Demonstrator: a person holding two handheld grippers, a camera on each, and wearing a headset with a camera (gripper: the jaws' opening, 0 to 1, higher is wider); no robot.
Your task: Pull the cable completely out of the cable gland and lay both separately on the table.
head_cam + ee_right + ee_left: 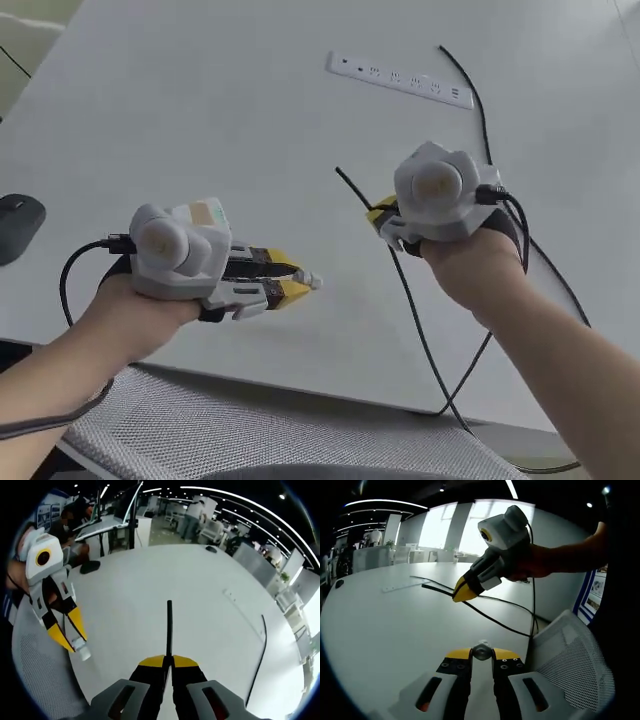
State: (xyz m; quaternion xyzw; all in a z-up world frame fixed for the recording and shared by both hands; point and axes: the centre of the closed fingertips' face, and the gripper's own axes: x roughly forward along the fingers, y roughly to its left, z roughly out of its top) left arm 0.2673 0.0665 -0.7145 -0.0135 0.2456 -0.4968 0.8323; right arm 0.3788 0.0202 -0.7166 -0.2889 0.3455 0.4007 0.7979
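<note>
Pale grey worktop in an open office. The fingers of the left gripper pinch the small cable gland, which pokes out past their tips. The right gripper clamps the black cable between closed fingers, its free end jutting beyond them, well apart from the gland.

The left gripper and the right gripper were both light grey with black inner parts and yellow tips on their 2 jaws. The cable was plain black, the cable gland pale silvery grey, and the table a flat, unpatterned white. The power strip was white, the mouse dark grey, and the chair had a fine grey mesh weave.
</note>
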